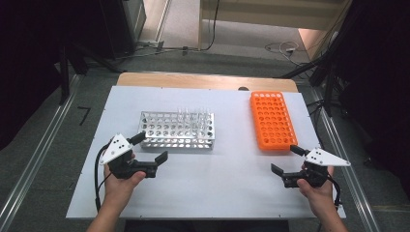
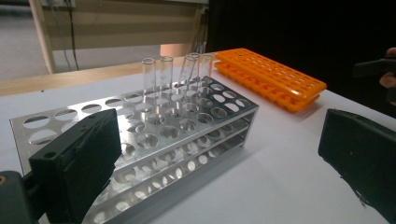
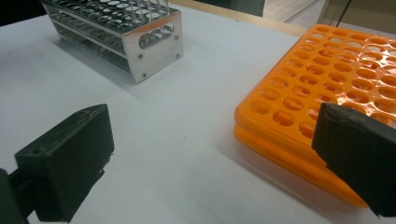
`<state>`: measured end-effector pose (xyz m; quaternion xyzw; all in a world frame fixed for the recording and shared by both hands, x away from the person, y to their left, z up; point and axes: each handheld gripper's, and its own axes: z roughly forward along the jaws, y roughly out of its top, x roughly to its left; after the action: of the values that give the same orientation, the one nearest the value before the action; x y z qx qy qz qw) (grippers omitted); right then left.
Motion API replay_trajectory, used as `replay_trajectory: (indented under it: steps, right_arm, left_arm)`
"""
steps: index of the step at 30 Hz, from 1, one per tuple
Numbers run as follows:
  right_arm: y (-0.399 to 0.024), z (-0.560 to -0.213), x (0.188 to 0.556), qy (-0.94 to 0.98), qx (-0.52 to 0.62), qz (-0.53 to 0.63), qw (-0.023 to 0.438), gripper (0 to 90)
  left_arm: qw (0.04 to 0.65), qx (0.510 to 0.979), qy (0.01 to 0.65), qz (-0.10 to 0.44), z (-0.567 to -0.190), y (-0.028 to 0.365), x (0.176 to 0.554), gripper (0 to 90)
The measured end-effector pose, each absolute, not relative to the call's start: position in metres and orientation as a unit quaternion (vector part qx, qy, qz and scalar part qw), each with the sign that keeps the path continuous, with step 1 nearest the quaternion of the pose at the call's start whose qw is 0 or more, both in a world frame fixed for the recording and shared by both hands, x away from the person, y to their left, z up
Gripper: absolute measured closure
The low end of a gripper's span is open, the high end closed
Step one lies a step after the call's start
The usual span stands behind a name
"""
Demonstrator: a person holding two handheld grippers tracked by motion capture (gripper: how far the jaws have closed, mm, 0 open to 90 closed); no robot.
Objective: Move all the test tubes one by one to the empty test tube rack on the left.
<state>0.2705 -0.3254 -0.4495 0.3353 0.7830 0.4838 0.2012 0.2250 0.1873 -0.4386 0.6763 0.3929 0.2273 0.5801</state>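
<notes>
A silver metal tube rack (image 1: 177,130) stands on the white table (image 1: 212,183), with several clear glass tubes (image 2: 175,77) upright in its far right holes. An orange rack (image 1: 273,120) with bare holes lies to its right. My left gripper (image 1: 150,147) is open at the metal rack's (image 2: 140,140) near left corner, with nothing between its fingers. Near the orange rack's (image 3: 336,88) front end my right gripper (image 1: 286,159) is open too, and nothing sits between its jaws.
The white table's front edge runs just behind both hands. A wooden strip (image 1: 208,80) borders the far side. Metal rails (image 1: 43,150) flank the table on the floor, and cables (image 1: 283,47) lie on the floor beyond.
</notes>
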Motion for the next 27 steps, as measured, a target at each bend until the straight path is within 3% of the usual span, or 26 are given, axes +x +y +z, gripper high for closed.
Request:
replay_trajectory:
  steps: [27]
  right_arm:
    - [-0.350, -0.458, 0.279, 0.764, 0.366, 0.487, 0.212, 0.0]
  left_arm:
    - [0.580, 0.666, 0.410, 0.227, -0.464, 0.223, 0.220, 0.0]
